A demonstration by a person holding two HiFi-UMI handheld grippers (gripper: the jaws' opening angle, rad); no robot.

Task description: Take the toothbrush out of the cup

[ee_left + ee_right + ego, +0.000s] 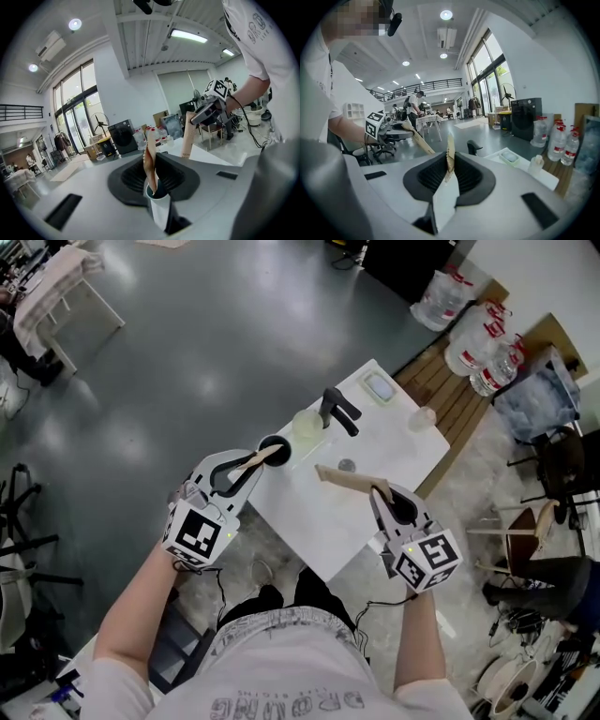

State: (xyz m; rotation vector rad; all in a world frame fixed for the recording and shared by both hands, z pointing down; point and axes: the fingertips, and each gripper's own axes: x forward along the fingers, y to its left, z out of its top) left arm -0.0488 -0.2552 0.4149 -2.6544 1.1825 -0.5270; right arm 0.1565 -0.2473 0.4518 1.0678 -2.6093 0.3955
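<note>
Left gripper (249, 466): jaws nearly together, pinching the tan toothbrush (261, 459) by its near end. Its far tip lies over the dark cup (270, 442) at the table's (375, 442) near-left corner; cannot tell whether it has cleared the rim. Right gripper (382, 491): jaws likewise narrow, clamped on a flat tan strip (345, 478) above the table, right of the cup and apart from it. Step in hand, as judged: the withdrawal. Lift along the brush's own line, grip firm, no sideways drag — nothing steadies the cup, so it could tip.
</note>
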